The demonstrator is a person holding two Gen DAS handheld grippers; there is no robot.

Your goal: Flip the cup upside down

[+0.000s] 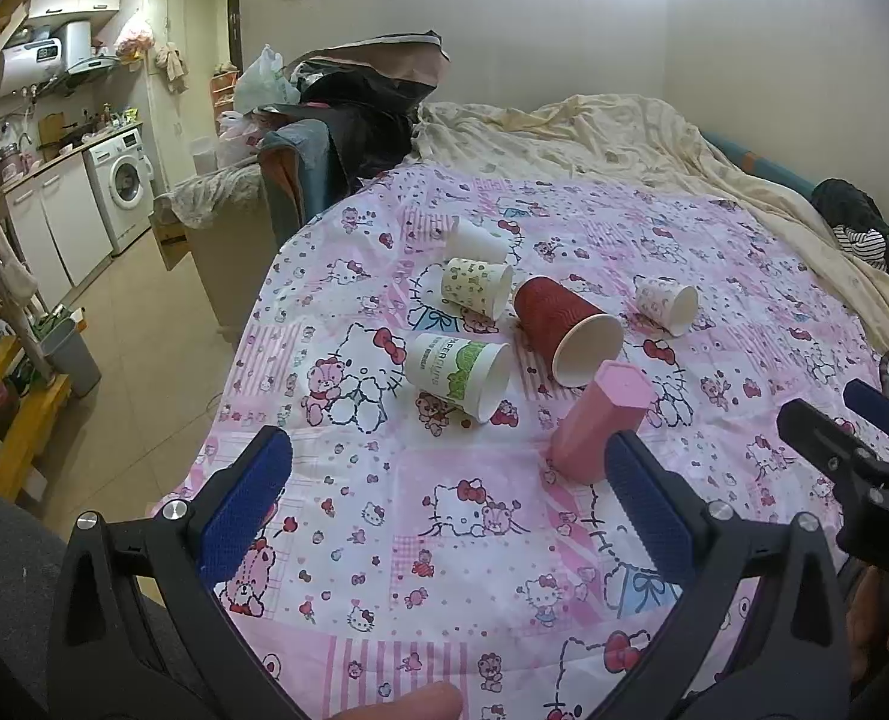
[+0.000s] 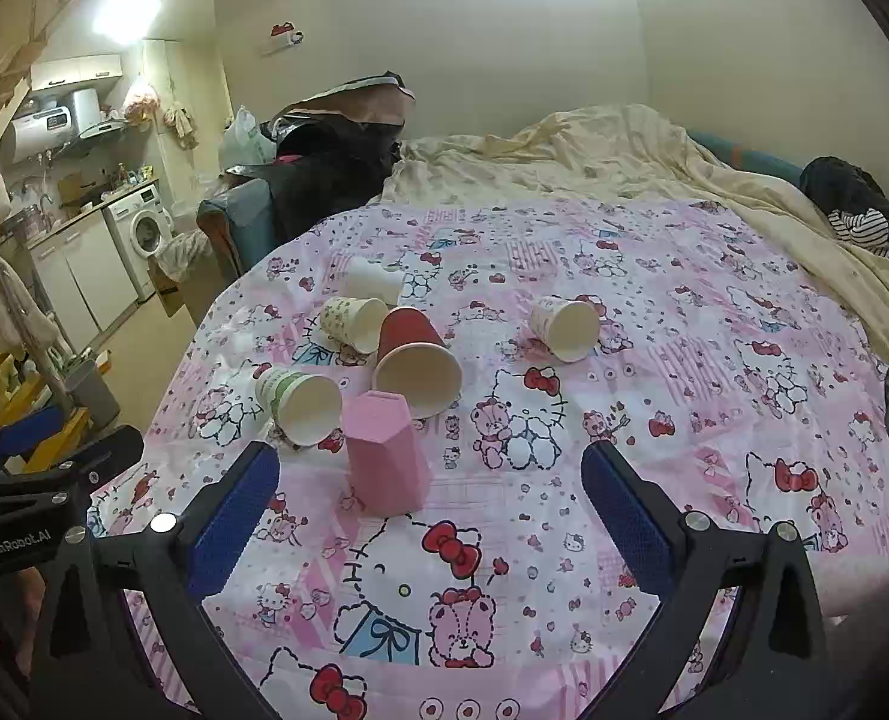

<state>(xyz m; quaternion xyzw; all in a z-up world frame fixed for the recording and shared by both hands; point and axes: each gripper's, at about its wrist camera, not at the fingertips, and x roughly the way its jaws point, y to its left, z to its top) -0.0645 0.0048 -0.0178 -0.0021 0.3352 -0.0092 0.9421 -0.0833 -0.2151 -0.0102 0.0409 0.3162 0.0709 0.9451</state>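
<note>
Six cups are sitting on the cloth (image 2: 684,360): the pink cup (image 2: 387,456) is already standing upside down, five are lying around twelve o'clock. Reaching for the red cup (image 2: 414,360) is risking a knock, because neighbours are crowding it. Left gripper (image 1: 450,498) and right gripper (image 2: 429,510) are gaping wide, holding nothing.

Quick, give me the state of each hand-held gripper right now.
Left hand-held gripper: open, holding nothing, above the cloth.
Right hand-held gripper: open, holding nothing; the pink cup stands between its fingers, untouched.
</note>
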